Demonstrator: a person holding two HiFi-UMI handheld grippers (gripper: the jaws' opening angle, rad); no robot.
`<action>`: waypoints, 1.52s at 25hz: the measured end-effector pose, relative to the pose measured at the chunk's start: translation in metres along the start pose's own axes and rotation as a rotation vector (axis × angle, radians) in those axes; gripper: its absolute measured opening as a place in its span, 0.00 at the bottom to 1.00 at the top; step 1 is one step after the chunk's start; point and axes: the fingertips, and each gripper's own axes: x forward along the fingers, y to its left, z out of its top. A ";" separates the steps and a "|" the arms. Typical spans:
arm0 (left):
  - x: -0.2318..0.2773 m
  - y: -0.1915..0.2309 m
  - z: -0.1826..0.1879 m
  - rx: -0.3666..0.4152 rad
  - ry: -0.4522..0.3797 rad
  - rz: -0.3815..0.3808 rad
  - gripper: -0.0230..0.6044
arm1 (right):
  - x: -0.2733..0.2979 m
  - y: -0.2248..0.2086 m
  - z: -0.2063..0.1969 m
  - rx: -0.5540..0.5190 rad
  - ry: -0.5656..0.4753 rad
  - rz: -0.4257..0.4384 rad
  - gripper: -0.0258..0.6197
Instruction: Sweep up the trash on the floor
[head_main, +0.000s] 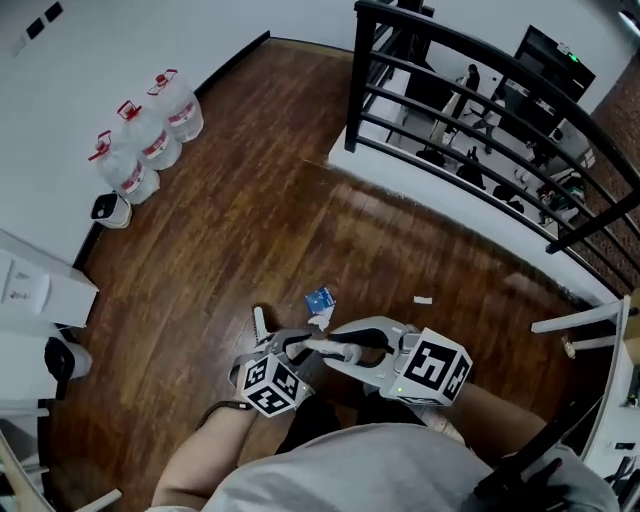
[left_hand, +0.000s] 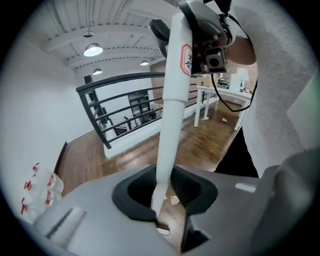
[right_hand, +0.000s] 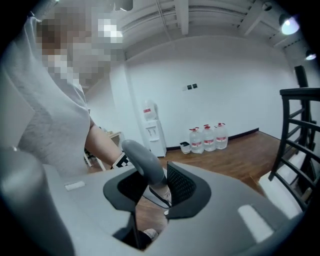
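Note:
In the head view a broom handle (head_main: 322, 346), white with a grey grip end, runs across in front of my body. My left gripper (head_main: 292, 350) is shut on the white shaft (left_hand: 170, 115), which passes up between its jaws. My right gripper (head_main: 352, 346) is shut on the grey grip (right_hand: 145, 162) at the handle's top. On the wood floor just ahead lie a blue and white wrapper (head_main: 320, 301) and a small white scrap (head_main: 423, 299). Small bits of trash (left_hand: 174, 200) show on the floor through the left jaws. The broom's head is hidden.
Three water jugs (head_main: 150, 140) stand along the white wall at the far left, with a small white unit (head_main: 110, 210) beside them. A water dispenser (right_hand: 152, 131) stands near that wall. A black railing (head_main: 470, 100) edges the floor ahead on the right. A white table frame (head_main: 590, 320) stands at the right.

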 end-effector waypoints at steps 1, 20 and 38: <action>-0.004 -0.001 -0.002 -0.025 0.012 0.027 0.18 | 0.000 0.003 0.001 -0.011 -0.004 0.039 0.21; 0.002 -0.092 0.049 -0.286 0.110 0.251 0.17 | -0.090 0.043 -0.027 -0.071 0.030 0.409 0.21; 0.008 -0.175 0.012 -0.349 0.104 0.270 0.18 | -0.091 0.111 -0.079 -0.071 0.043 0.428 0.21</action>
